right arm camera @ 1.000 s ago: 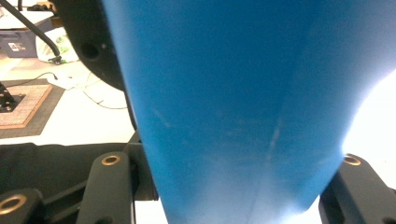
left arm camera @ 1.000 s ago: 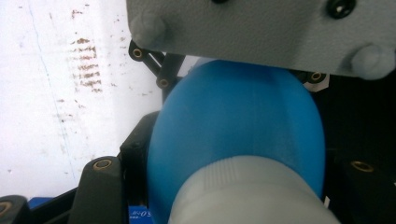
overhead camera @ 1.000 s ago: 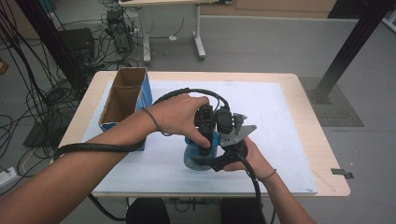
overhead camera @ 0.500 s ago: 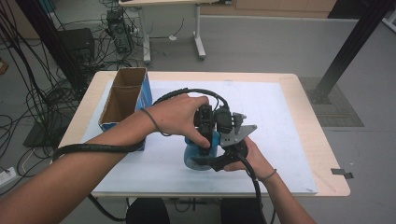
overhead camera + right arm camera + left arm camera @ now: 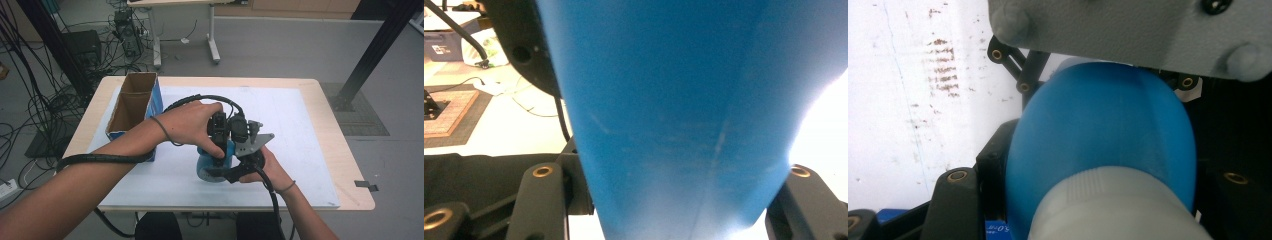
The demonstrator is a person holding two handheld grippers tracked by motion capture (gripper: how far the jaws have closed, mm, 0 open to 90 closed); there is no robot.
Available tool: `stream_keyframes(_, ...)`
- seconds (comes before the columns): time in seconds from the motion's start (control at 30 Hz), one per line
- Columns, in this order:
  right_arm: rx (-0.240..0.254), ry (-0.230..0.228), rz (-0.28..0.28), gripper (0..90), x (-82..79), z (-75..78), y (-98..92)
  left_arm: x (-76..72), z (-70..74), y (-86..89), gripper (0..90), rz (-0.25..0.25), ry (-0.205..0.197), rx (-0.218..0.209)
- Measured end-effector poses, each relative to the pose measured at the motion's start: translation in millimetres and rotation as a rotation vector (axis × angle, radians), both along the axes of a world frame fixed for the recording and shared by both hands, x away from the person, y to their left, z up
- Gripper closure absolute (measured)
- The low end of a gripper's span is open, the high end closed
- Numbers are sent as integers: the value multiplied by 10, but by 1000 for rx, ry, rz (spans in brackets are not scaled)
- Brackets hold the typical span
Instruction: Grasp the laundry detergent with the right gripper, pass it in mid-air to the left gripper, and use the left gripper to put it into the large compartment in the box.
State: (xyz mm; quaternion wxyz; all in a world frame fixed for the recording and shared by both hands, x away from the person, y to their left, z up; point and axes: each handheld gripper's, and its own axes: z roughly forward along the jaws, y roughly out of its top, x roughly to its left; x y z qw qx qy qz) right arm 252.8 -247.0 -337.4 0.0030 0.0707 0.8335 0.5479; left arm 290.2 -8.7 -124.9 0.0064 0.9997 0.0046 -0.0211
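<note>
Lying near the table's [image 5: 320,100] front edge, the blue bottle [image 5: 212,162] is clamped by both grippers, cap towards the person. The left gripper [image 5: 1088,165] is closed across its shoulder from above; the right gripper [image 5: 674,190] is closed on its body from the near side

Open cardboard box [image 5: 131,106] on white-covered table [image 5: 310,125], left side.

Light wooden desk [image 5: 350,165], white sheet [image 5: 300,130] covers most of top. Open cardboard box [image 5: 131,107] at left edge. Blue bottle [image 5: 212,165] near front middle.
</note>
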Motion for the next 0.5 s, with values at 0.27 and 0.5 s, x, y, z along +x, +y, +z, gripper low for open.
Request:
stream_keyframes(0.27,-6,1,4,424,9,3,8,7,-11,15,381,3,3,-1)
stream_keyframes(0.5,-3,-5,2,424,9,-4,26,2,-10,39,381,4,0,-2)
